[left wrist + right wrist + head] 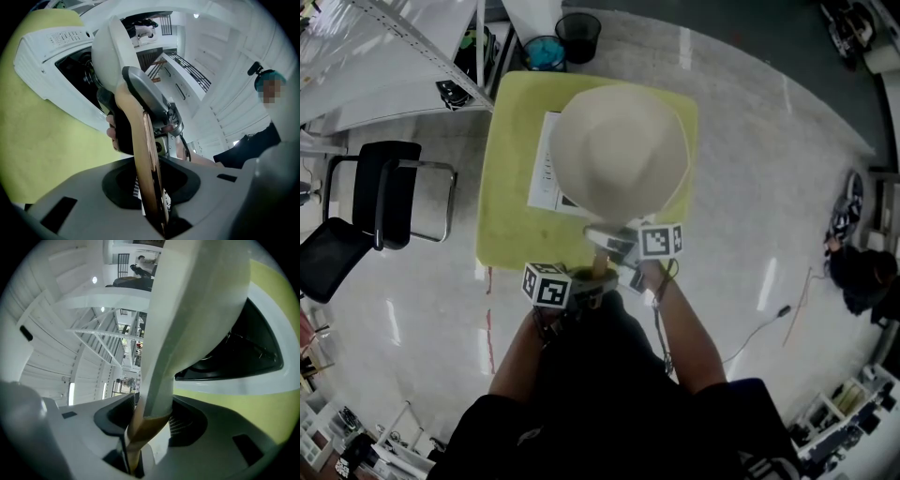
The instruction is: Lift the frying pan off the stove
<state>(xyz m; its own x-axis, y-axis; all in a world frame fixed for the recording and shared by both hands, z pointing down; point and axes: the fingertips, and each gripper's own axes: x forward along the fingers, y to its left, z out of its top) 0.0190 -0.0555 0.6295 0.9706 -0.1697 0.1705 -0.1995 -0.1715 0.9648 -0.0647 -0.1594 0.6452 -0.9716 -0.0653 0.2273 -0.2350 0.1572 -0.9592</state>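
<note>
Left tongs (pixel 151 197) and right tongs (pixel 140 427) pinch the frying pan's (pixel 619 150) wooden handle (pixel 140 140); raise both together, level, off the stove (pixel 546 173).

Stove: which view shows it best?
Left gripper view. The stove shows its white housing, its control strip and part of its black top. In the head view the frying pan hides all but one white edge with the controls. The right gripper view catches only a slice of black top and white rim beside the pan.
</note>
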